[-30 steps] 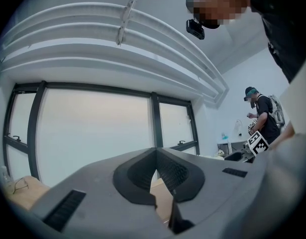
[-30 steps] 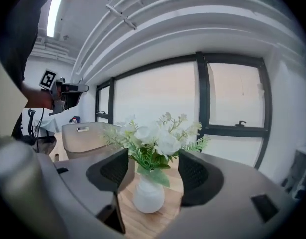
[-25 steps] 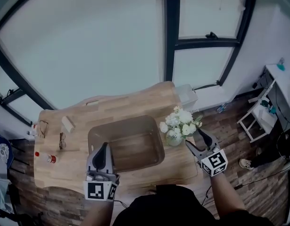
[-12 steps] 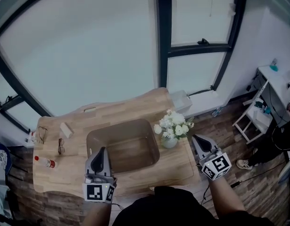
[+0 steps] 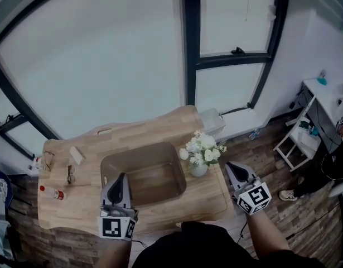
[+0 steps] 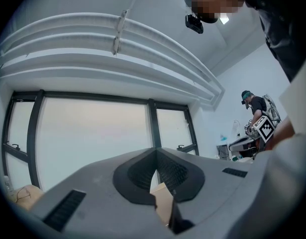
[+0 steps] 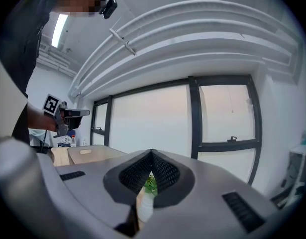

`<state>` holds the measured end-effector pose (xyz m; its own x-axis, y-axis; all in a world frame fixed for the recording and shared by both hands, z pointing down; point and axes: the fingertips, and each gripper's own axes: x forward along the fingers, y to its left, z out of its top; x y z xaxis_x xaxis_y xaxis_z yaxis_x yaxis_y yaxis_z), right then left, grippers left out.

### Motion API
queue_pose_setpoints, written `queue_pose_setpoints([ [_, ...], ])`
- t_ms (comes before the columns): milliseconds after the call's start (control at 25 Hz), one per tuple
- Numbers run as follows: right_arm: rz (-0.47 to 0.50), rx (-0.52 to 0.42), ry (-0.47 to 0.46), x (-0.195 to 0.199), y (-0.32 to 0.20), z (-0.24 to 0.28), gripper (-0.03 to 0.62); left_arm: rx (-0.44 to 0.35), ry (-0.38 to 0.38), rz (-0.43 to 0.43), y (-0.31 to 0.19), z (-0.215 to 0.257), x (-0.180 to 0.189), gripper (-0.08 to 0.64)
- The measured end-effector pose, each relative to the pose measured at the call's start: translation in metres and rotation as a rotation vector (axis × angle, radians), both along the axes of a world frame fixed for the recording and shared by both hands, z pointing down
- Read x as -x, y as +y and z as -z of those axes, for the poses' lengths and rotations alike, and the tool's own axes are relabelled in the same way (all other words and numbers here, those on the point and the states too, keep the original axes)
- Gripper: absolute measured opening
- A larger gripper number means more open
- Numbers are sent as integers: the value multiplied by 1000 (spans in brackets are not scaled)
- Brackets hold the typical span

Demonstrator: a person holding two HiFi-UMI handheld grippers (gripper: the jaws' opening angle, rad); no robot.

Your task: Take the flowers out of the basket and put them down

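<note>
The white flowers (image 5: 201, 147) stand upright in a small vase (image 5: 198, 170) on the wooden table (image 5: 210, 197), just right of the brown basket (image 5: 110, 165), which holds nothing. My right gripper (image 5: 231, 167) hangs shut and empty a short way right of the vase, apart from it. In the right gripper view the jaws (image 7: 152, 154) meet, and a bit of green and the pale vase (image 7: 146, 203) show through the slit below. My left gripper (image 5: 121, 177) hovers shut over the basket's near left corner, holding nothing; its tips (image 6: 155, 151) touch in the left gripper view.
On the table's left lie spectacles (image 5: 71, 173), a red-capped bottle (image 5: 52, 192), a small white block (image 5: 77, 155) and a second pair of glasses (image 5: 49, 159). A white box (image 5: 211, 120) sits beyond the far right corner. White shelving (image 5: 296, 141) stands at right.
My right gripper stood open next to the vase a second ago; its jaws have shut on nothing and it has drawn back from the vase. The left gripper stayed put.
</note>
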<state>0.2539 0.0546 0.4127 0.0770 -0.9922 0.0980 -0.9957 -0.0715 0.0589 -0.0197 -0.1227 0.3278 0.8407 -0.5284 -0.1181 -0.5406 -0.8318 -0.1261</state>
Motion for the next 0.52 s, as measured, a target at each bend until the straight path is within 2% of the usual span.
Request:
queue_pose_setpoints([
  [520, 8, 2, -6, -4, -8, -3, 21, 9, -3, 14, -8, -2, 0, 5],
])
